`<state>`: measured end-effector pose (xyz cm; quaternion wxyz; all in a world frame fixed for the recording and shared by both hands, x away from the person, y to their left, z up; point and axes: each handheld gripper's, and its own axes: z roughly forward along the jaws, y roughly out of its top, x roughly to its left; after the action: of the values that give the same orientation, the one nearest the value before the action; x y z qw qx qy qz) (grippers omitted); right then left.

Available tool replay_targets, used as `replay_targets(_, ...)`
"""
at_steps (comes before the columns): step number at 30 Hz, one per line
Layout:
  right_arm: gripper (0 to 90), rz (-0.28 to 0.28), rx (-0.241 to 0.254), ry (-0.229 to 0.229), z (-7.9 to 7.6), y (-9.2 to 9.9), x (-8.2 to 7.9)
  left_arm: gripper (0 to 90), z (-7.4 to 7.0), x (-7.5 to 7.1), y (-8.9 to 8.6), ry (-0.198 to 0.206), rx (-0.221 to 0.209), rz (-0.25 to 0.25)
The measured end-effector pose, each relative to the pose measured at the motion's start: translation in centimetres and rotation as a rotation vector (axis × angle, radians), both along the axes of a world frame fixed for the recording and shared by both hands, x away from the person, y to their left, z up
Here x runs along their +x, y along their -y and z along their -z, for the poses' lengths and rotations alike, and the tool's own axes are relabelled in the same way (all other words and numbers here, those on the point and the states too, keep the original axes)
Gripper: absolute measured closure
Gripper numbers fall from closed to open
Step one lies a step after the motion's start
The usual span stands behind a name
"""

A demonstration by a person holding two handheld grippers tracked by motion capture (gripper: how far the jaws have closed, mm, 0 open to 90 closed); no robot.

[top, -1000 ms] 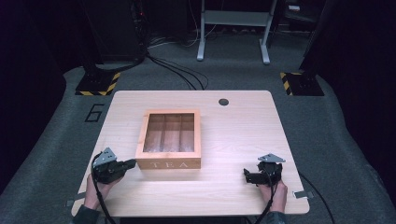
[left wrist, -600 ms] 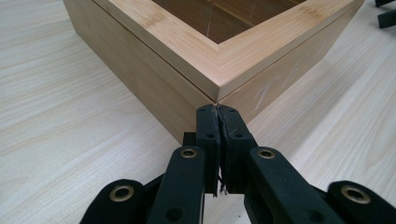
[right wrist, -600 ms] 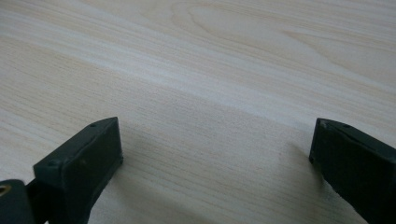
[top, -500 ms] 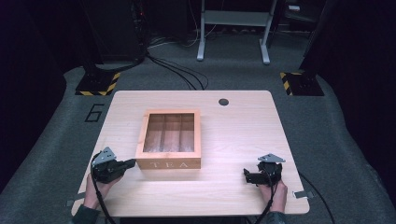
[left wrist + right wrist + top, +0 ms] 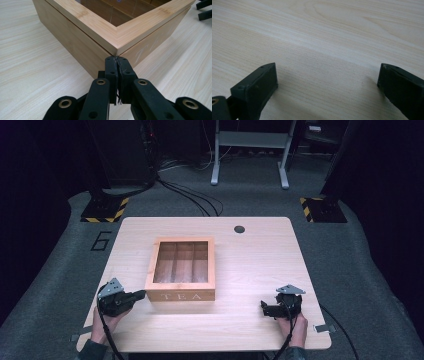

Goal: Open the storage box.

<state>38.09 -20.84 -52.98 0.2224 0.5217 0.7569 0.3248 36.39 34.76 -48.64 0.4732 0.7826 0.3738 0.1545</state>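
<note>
A bamboo tea box [image 5: 181,269] with a glass window lid and "TEA" on its front stands closed in the middle of the table. My left gripper [image 5: 141,294] lies at its front left corner, jaws shut with nothing between them. In the left gripper view the closed fingertips [image 5: 117,60] touch or almost touch the box corner [image 5: 113,47], just under the lid seam. My right gripper [image 5: 263,308] rests on the table near the front right, well apart from the box. In the right gripper view its jaws [image 5: 327,77] stand wide open over bare wood.
The light wooden table [image 5: 260,265] has a round cable hole [image 5: 239,229] at the back. Black cables trail from both grippers over the front edge. Dark floor, stands with yellow-black striped bases [image 5: 104,212] and a metal frame lie beyond the table.
</note>
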Motion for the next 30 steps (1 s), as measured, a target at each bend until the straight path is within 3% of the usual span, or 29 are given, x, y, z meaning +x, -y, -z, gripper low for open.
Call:
replay_targets(19, 4.1, 0.002, -0.011, 0.001, -0.2, 0.0, 0.0, 86.0, -0.9, 0.5, 0.2, 0.048, -0.009, 0.0)
replay_targets(22, 3.6, -0.004, 0.082, 0.019, -0.5, -0.4, -0.1, 85.8, -1.1, 0.6, 0.3, 0.054, -0.01, 0.003)
replay_targets(27, 4.4, -0.064, 0.163, 0.034, -1.7, -2.9, -0.1, 85.0, -1.3, 0.8, 0.4, 0.059, -0.008, 0.003)
replay_targets(30, 4.8, -0.126, 0.197, 0.051, -2.6, -4.8, 0.5, 84.8, -1.4, 0.9, 0.4, 0.06, -0.01, 0.005)
